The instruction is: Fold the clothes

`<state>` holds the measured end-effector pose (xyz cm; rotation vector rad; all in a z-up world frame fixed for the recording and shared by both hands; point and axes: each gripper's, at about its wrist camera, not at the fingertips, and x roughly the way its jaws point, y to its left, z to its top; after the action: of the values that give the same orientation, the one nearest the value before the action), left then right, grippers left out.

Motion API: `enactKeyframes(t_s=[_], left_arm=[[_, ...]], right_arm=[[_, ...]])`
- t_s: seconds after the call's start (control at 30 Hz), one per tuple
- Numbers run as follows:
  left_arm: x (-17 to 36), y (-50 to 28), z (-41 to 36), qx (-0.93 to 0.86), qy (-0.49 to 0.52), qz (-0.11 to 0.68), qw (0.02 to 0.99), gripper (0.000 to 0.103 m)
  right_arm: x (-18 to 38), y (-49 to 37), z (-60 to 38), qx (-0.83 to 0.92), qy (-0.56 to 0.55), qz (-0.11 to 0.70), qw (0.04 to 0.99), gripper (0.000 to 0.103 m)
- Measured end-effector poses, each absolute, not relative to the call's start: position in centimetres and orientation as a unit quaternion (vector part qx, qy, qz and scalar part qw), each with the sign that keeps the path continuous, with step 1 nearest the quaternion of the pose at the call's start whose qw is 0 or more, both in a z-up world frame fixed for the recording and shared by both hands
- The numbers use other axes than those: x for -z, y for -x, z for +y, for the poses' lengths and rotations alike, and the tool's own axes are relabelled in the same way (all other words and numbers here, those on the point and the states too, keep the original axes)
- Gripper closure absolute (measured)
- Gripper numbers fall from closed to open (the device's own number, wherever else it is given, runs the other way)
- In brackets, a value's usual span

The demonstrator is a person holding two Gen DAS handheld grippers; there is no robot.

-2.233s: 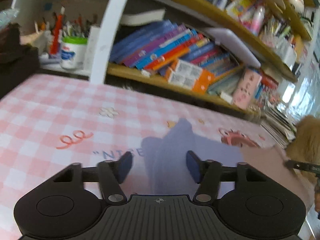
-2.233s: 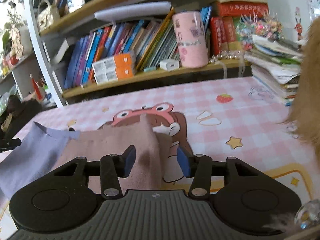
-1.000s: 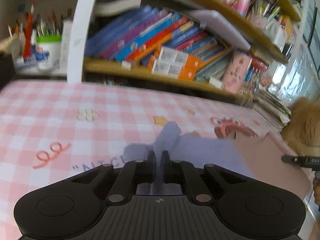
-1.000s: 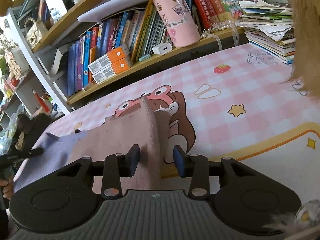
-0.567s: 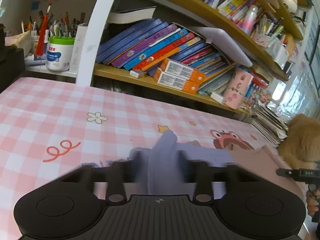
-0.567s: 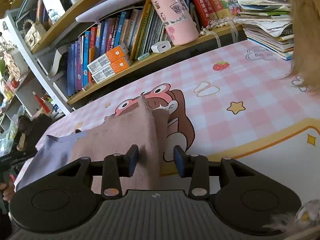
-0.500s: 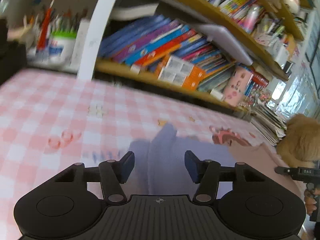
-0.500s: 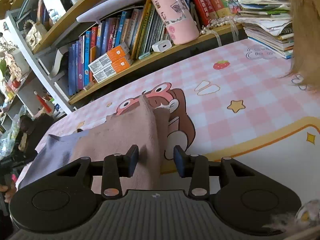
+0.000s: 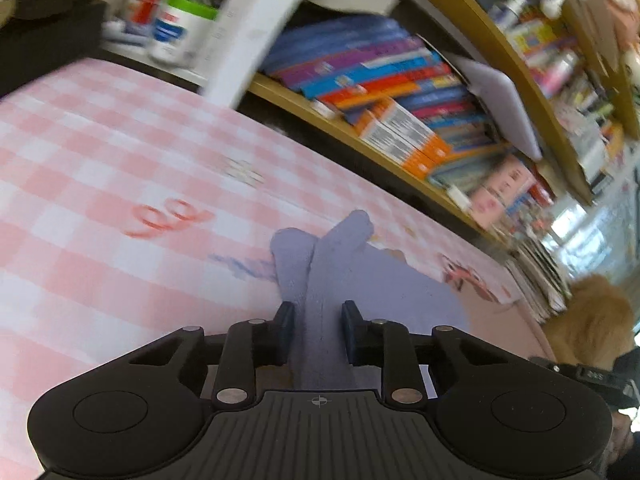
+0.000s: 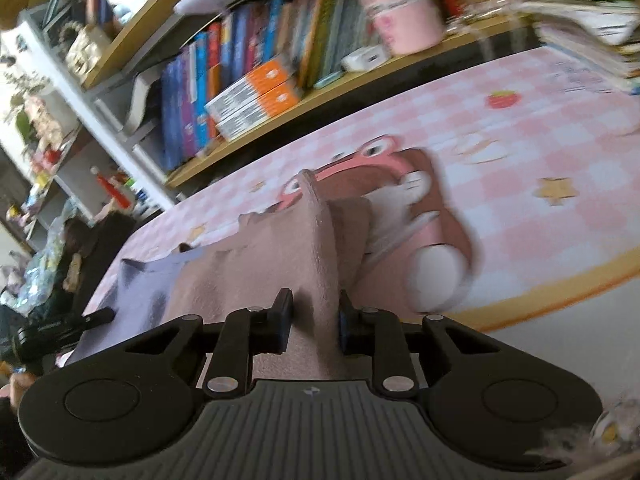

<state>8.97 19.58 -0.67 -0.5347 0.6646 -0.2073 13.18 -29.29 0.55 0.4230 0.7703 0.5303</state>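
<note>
A two-tone cloth lies on the pink checked mat (image 9: 80,184). Its lavender end (image 9: 372,280) shows in the left wrist view, its dusty-pink end (image 10: 260,276) in the right wrist view. My left gripper (image 9: 318,330) has its jaws narrowed around a raised lavender fold, the pads touching or nearly touching it. My right gripper (image 10: 312,320) has its jaws narrowed around a raised pink ridge in the same way. Both views are tilted and blurred.
A bookshelf (image 9: 400,92) full of books runs along the far edge of the mat. A white tub (image 9: 180,32) and pens stand at the far left. Stacked papers (image 10: 580,12) sit at the right. A furry orange animal (image 9: 600,320) is by the mat's right edge.
Both grippers' jaws have narrowed onto the cloth folds from wider openings. The left closed, reopened, then narrowed again. Both views have tilted and the cloth ends have risen.
</note>
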Motion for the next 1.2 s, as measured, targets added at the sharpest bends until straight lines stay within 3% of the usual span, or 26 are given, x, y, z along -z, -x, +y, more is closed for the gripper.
enactKeyframes(t_s=[0.4,0.73,0.9,0.97,1.03,1.07,1.2], left_arm=[[1.1,-5.3,29.4,0.039,0.294,0.301,0.906,0.079],[1.1,-5.7,28.6,0.034,0.267,0.294,0.917,0.079],[0.8,-5.1,28.6,0.022,0.268,0.282,0.921,0.078],[0.1,-3.7,28.8,-0.006,0.273,0.25,0.929,0.075],[-1.3,-1.2,28.7,-0.03,0.281,0.196,0.939,0.053],[-1.8,-0.2,28.3,-0.034,0.278,0.185,0.942,0.049],[-3.8,3.1,26.7,-0.06,0.257,0.178,0.948,0.047]], right_arm=[[-1.1,-13.0,-18.0,-0.329,-0.125,0.384,0.854,0.082],[-1.3,-11.8,-16.9,-0.326,-0.071,0.355,0.873,0.081],[-1.6,-11.0,-17.1,-0.322,-0.029,0.33,0.887,0.073],[-1.9,-10.6,-17.3,-0.322,-0.018,0.321,0.89,0.062],[-2.3,-10.0,-17.6,-0.332,-0.008,0.308,0.892,0.055],[-2.5,-9.6,-17.7,-0.336,-0.003,0.301,0.892,0.051],[-3.4,-8.4,-17.9,-0.363,0.025,0.267,0.892,0.048]])
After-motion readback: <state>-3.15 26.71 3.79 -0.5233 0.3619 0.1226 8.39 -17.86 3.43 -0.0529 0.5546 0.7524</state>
